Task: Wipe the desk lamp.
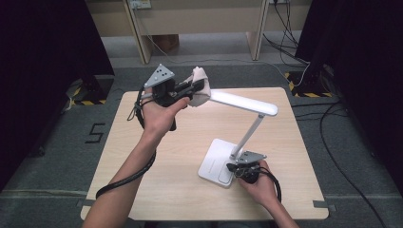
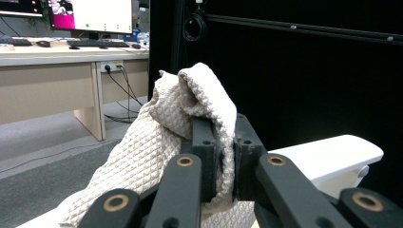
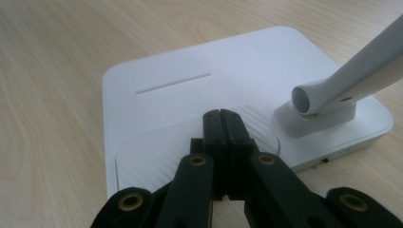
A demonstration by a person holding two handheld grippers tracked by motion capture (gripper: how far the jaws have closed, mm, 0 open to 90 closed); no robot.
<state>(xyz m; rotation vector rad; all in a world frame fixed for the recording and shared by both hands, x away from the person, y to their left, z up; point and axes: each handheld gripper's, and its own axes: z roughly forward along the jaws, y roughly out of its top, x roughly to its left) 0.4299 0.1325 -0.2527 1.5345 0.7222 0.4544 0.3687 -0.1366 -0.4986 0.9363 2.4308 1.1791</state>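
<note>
left tongs [image 1: 192,88] are raised above the far left part of the tabletop [image 1: 157,156], pinching a cream waffle-weave cloth [image 1: 200,85]. in the left gripper view the cloth [image 2: 166,142] is clamped between the two black jaws, w/ a fold poking up above the tips and the rest hanging down to the left. the cloth sits at the end of the white lamp head [image 1: 242,102], touching or just over it; can't tell which from the high view. in the left gripper view the lamp head [image 2: 328,156] shows as a white rounded bar just right of the jaws.

right tongs [image 1: 233,167] are down low at the near right, on the white lamp base [image 1: 214,164]. jaws pressed together w/ nothing between them; in the right gripper view the tips [image 3: 222,121] rest on or just above the ribbed pad area of the base [image 3: 190,95], contact not certain. the lamp stem [image 1: 249,135] rises tilted from the base's right side up to the head; its hinge foot [image 3: 316,114] is just right of the tips.

left hand [image 1: 159,116] grips its tool from below, right hand [image 1: 259,183] is at the near edge, cable trailing from each. beyond the tabletop: grey floor, desk legs, black curtains on both sides.
</note>
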